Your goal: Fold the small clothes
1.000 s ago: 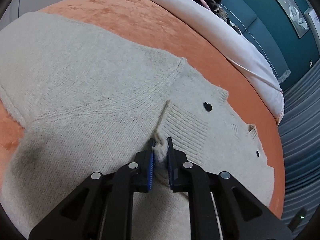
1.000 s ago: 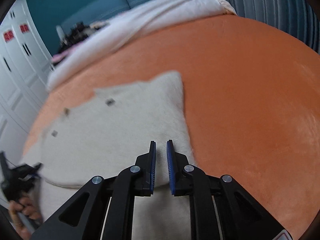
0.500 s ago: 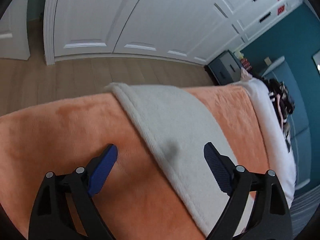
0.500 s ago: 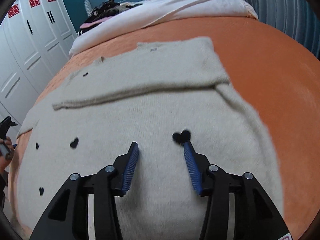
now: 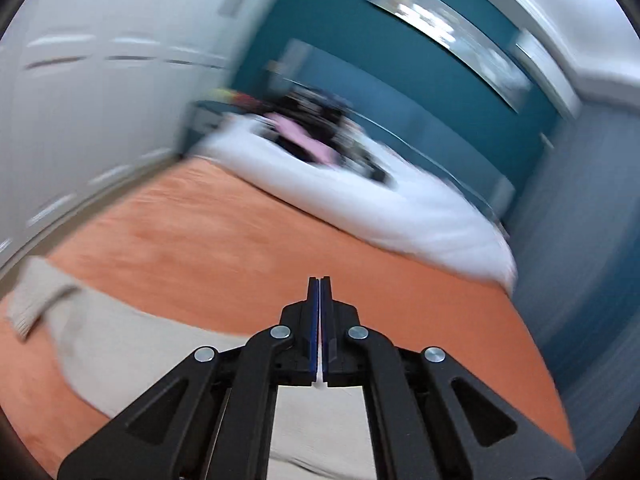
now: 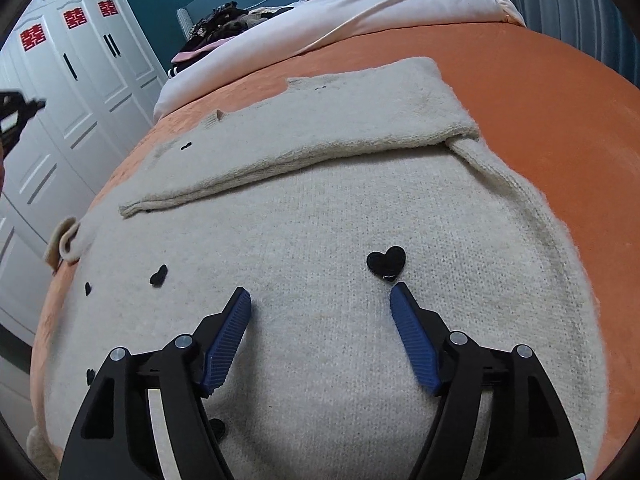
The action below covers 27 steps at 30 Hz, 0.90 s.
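Note:
A cream knit sweater (image 6: 340, 216) with small black hearts (image 6: 386, 260) lies spread on the orange bedspread (image 6: 552, 92). One sleeve (image 6: 320, 148) is folded across its upper part. My right gripper (image 6: 320, 300) is open, low over the sweater's body, holding nothing. In the blurred left wrist view my left gripper (image 5: 320, 284) is shut with nothing visible between its pads, raised over the bedspread (image 5: 240, 248). Part of the sweater (image 5: 100, 336) with a cuff lies below and to its left.
A white duvet (image 6: 360, 12) and a pile of dark and pink clothes (image 6: 224, 28) lie at the head of the bed. White wardrobe doors (image 6: 72, 92) stand to the left. A teal wall (image 5: 400, 72) and grey curtains (image 6: 560, 4) are behind.
My left gripper closed from wide open and swung toward the head of the bed; its view is motion-blurred. My right gripper opened wider and stayed over the sweater.

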{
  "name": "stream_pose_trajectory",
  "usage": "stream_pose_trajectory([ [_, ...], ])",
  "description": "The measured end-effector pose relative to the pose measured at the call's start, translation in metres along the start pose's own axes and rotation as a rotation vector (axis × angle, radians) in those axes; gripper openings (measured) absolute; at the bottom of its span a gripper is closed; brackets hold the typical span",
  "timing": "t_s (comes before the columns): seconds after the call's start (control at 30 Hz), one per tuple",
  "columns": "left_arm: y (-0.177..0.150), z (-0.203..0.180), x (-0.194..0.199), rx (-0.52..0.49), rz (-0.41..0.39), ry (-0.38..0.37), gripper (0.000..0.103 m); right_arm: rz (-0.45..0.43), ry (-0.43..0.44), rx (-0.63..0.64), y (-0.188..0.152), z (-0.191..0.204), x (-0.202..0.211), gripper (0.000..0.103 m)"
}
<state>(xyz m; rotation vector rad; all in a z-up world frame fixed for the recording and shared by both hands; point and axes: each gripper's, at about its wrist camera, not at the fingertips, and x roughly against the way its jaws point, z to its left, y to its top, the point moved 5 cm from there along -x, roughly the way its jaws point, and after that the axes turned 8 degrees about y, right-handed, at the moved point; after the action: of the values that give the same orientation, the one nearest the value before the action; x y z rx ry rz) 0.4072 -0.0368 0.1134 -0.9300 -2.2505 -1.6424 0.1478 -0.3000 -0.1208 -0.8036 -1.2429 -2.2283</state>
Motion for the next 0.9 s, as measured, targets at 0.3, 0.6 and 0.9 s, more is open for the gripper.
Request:
stream_pose_trajectory([
  [0.3, -0.129, 0.048, -0.054, 0.121, 0.264, 0.192, 0.054, -0.013, 0.079, -0.049, 0.002, -0.004, 0.002, 0.072],
  [0.6, -0.089, 0.350, -0.005, 0.866, 0.169, 0.485, 0.074, -0.003, 0.046, -0.021, 0.002, 0.002, -0.003, 0.074],
  [0.9, -0.068, 0.387, -0.017, 1.014, 0.148, 0.343, 0.006, 0.018, -0.006, 0.016, 0.001, 0.007, -0.009, 0.075],
])
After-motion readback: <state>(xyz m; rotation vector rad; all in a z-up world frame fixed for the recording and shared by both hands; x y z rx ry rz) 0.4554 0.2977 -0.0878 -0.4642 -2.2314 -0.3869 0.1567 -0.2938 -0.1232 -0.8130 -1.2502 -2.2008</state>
